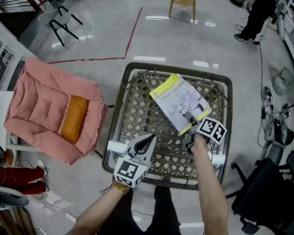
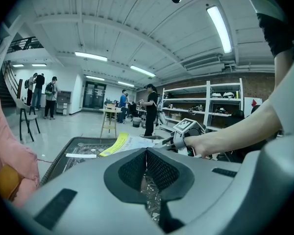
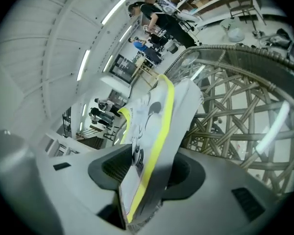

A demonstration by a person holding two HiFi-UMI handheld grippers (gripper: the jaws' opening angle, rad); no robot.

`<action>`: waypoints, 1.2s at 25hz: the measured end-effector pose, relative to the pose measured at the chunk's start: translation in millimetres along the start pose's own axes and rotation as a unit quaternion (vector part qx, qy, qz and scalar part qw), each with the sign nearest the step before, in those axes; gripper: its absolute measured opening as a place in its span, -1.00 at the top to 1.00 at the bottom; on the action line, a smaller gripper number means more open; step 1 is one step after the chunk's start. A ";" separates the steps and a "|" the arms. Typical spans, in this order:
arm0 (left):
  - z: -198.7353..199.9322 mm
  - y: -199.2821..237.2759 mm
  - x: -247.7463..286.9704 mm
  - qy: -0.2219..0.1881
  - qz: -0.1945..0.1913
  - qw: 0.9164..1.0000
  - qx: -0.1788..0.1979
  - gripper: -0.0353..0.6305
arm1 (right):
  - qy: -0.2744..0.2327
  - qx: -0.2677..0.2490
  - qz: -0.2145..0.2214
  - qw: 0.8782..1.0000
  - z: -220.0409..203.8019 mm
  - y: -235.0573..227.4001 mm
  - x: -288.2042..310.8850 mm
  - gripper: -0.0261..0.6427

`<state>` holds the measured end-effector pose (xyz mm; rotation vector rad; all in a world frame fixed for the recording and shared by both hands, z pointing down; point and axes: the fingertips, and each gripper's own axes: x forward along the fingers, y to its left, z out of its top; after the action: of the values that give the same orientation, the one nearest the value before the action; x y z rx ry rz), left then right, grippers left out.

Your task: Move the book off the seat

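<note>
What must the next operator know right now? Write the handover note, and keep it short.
Left tongs: shut, empty, above the near part of the woven seat.
Right tongs: open around the near corner of the book, pads not gripping it.
Book: lying on the seat, toward its far right.
Done: nothing yet; the book is not off the seat.
Left to do: close on the book, lift it clear, set it down off the seat.
</note>
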<state>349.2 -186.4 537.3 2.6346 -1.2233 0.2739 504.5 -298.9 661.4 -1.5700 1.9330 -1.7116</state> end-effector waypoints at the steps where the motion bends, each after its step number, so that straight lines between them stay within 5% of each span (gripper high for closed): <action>1: -0.1 -0.8 0.6 0.000 -0.001 1.000 -0.001 0.86 | 0.004 -0.013 -0.015 1.000 -1.7 -2.7 -1.4 0.37; 6: 2.7 -7.1 2.8 -0.001 -0.010 1.000 0.005 0.86 | 0.032 -0.067 -0.103 0.992 -10.1 -24.4 -9.4 0.11; 12: 6.6 -10.3 3.3 -0.001 -0.016 1.000 0.004 0.86 | 0.013 -0.096 -0.168 0.981 -8.0 -36.7 -37.7 0.12; 17: 5.6 -14.3 3.5 0.002 -0.021 1.000 -0.006 0.86 | -0.001 -0.110 -0.090 0.990 -17.6 1.2 -48.9 0.21; 20: 0.7 -17.7 -0.7 0.011 -0.026 1.000 -0.011 0.87 | -0.023 -0.165 -0.036 0.985 -33.4 31.1 -56.3 0.46; 22: 1.3 -17.5 -5.5 0.010 -0.027 1.000 -0.009 0.86 | -0.040 -0.210 -0.010 0.977 -45.6 47.9 -61.7 0.71; 25: 6.7 -12.1 -13.4 0.011 -0.023 1.000 -0.008 0.86 | -0.053 -0.283 0.018 0.957 -64.2 75.3 -68.2 0.76; 30: 20.3 -5.8 -32.9 0.006 -0.024 1.000 0.003 0.86 | -0.101 -0.429 0.053 0.896 -86.8 137.9 -91.9 0.78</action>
<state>334.3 -164.5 508.6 2.6586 -1.1540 0.2855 406.8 -199.0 537.1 -1.6960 2.7590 -0.5856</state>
